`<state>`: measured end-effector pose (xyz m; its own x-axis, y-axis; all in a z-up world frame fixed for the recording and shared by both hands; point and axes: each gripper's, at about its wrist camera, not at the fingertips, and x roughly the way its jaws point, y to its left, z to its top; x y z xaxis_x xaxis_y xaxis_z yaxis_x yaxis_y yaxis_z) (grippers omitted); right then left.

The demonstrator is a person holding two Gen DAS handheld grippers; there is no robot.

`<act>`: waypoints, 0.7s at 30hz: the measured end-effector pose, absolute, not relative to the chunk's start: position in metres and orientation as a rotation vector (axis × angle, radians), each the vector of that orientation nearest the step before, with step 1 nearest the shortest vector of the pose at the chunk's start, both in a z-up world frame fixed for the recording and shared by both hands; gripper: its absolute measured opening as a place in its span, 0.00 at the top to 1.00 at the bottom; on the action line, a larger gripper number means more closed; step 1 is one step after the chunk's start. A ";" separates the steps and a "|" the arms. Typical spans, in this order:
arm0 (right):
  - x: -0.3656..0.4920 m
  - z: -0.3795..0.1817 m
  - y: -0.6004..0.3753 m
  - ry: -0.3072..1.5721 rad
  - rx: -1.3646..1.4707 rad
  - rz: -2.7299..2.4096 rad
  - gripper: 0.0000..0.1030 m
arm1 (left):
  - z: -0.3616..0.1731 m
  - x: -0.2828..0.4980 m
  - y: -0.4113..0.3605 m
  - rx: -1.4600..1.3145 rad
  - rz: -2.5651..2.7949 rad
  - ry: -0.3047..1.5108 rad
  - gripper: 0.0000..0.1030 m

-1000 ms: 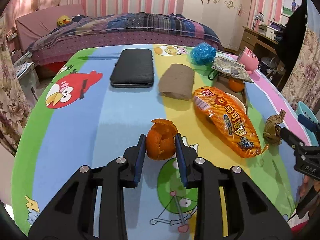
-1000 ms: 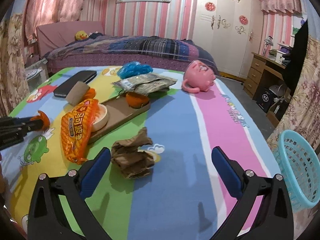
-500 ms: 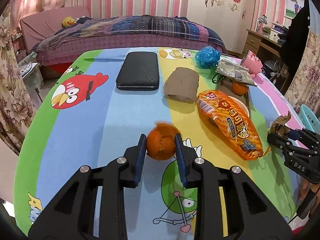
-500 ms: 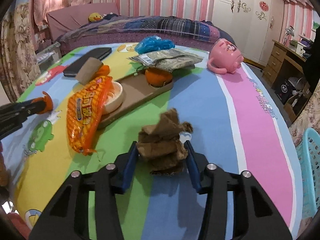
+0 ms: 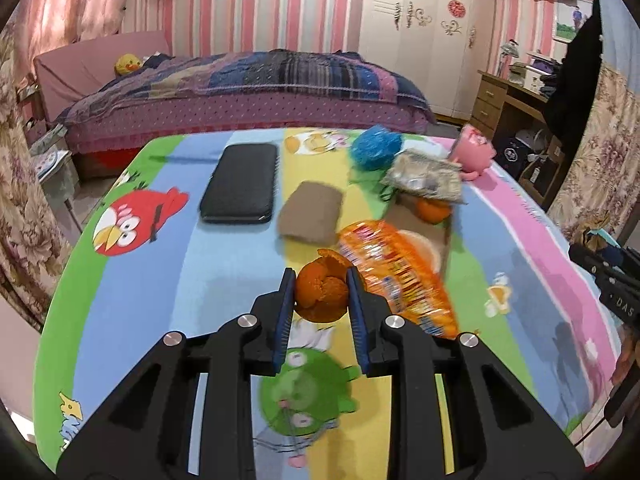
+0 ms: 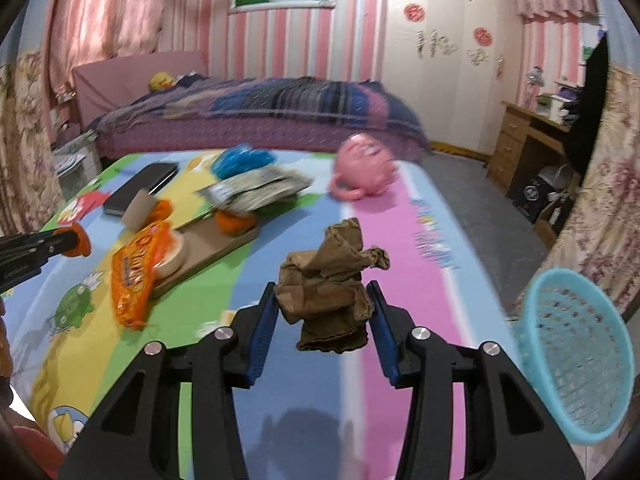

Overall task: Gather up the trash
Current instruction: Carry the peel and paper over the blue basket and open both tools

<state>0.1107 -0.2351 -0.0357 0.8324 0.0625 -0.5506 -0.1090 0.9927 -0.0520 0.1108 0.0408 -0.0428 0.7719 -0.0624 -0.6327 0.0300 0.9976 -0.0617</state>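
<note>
My left gripper (image 5: 321, 304) is shut on an orange peel (image 5: 322, 294) and holds it above the cartoon tablecloth (image 5: 160, 300). My right gripper (image 6: 322, 320) is shut on a crumpled brown paper wad (image 6: 326, 290) and holds it lifted above the table. A light blue mesh basket (image 6: 576, 364) stands off the table's right edge, to the right of the right gripper. The left gripper with the peel (image 6: 76, 240) shows at the left of the right wrist view. The right gripper with the wad (image 5: 596, 236) shows at the right edge of the left wrist view.
On the table lie an orange snack bag (image 5: 400, 276), a brown pad (image 5: 312, 212), a black case (image 5: 242, 184), a blue bath puff (image 5: 374, 148), a foil packet (image 5: 424, 176), a whole orange (image 5: 432, 210) on a wooden board (image 6: 216, 244), and a pink pig (image 6: 362, 168). A bed stands behind.
The right gripper closed on the brown paper wad and lifted it toward the basket side. The left gripper, shut on the orange peel throughout, raised it off the cloth.
</note>
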 end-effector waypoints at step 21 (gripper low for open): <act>0.070 -0.011 -0.384 0.477 0.002 -0.122 0.57 | -0.004 0.129 -0.134 0.009 -0.352 0.589 0.76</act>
